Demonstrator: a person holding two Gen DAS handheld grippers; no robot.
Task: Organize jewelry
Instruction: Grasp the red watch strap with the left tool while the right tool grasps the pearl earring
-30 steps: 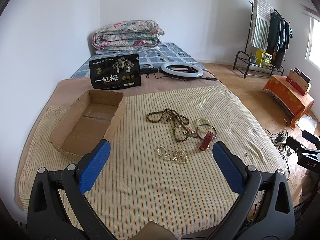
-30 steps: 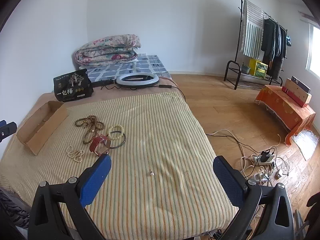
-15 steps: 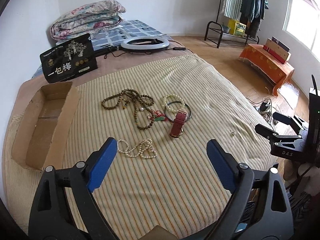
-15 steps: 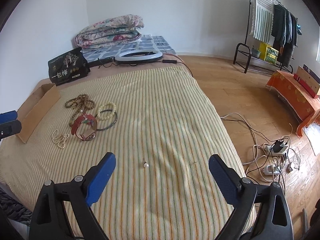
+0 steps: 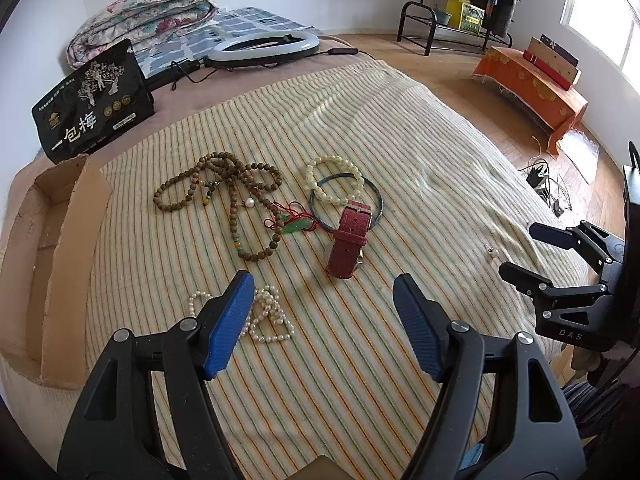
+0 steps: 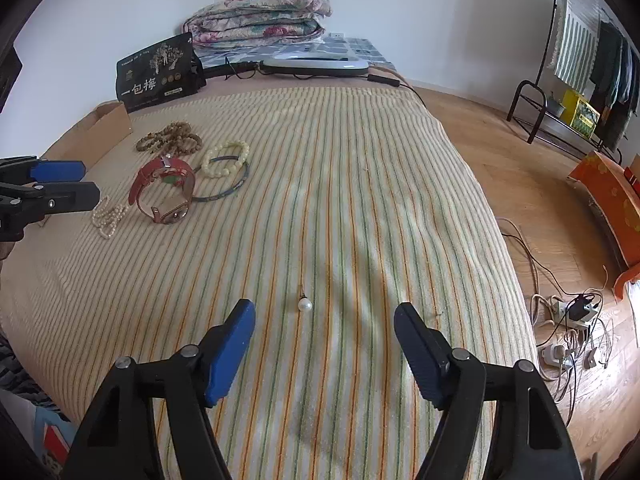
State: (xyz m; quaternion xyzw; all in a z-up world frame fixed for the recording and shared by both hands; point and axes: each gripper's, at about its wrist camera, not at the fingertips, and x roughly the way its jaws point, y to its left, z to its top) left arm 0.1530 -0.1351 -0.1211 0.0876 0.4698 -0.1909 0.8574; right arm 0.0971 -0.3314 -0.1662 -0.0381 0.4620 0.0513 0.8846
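Jewelry lies on a striped bed cover: a brown bead necklace [image 5: 224, 196], a cream bead bracelet [image 5: 334, 178], a thin blue bangle [image 5: 378, 204], a red-strap watch [image 5: 350, 240], a red cord with a green pendant [image 5: 294, 226] and a white pearl strand [image 5: 264, 316]. A single pearl earring [image 6: 305, 304] lies apart, just ahead of my open, empty right gripper [image 6: 324, 348]. My left gripper [image 5: 324, 324] is open and empty, low over the cover, its left finger beside the pearl strand. An open cardboard box [image 5: 60, 248] sits at the left.
A black printed bag [image 5: 94, 100] and a ring light [image 5: 262, 46] lie behind the cover, with folded quilts [image 6: 260, 16] by the wall. Cables and a power strip [image 6: 568, 320] are on the wooden floor to the right, past the bed edge.
Both grippers have moved forward and lower toward the bed. The left has closed in on the pearl strand and watch; the right on the lone pearl earring. Both stay open.
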